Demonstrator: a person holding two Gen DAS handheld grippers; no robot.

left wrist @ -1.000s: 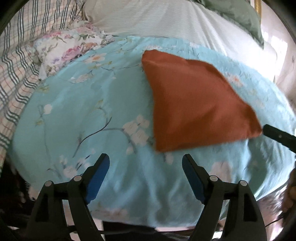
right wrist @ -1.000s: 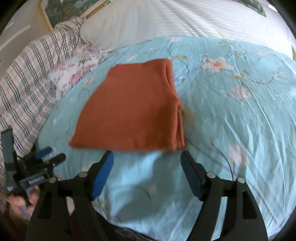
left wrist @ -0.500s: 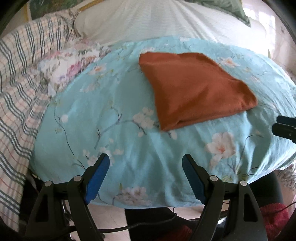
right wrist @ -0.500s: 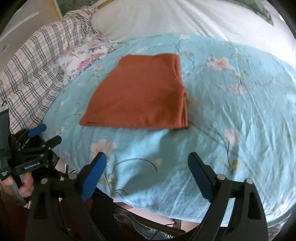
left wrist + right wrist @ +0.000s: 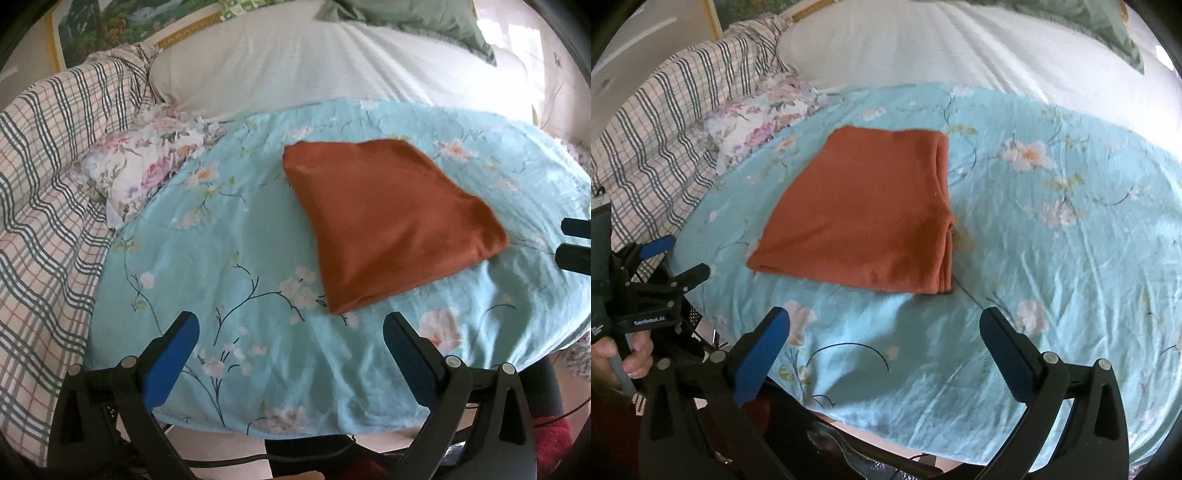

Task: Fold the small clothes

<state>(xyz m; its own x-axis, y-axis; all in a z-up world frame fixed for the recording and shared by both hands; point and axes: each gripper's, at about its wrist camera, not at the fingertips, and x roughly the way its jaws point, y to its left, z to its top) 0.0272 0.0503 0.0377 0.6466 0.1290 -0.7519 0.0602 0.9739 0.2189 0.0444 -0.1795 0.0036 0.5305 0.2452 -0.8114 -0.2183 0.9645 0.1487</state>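
Note:
A rust-orange garment (image 5: 388, 218) lies folded flat on the light blue floral sheet (image 5: 240, 258); it also shows in the right wrist view (image 5: 864, 218), with its stacked fold edges on the right side. My left gripper (image 5: 291, 354) is open and empty, held back near the sheet's front edge, apart from the garment. My right gripper (image 5: 886, 354) is open and empty, also near the front edge, short of the garment. The left gripper also shows at the left of the right wrist view (image 5: 674, 258), and the right gripper's fingertips (image 5: 576, 254) show at the right of the left wrist view.
A plaid blanket (image 5: 48, 206) and a floral cloth (image 5: 144, 170) lie to the left. A white striped cover (image 5: 332, 62) and a green pillow (image 5: 406, 18) lie behind the sheet. The floor (image 5: 310, 443) shows below the front edge.
Both grippers have pulled back and up from the folded garment, which now sits farther off in both views. The garment has stayed in place.

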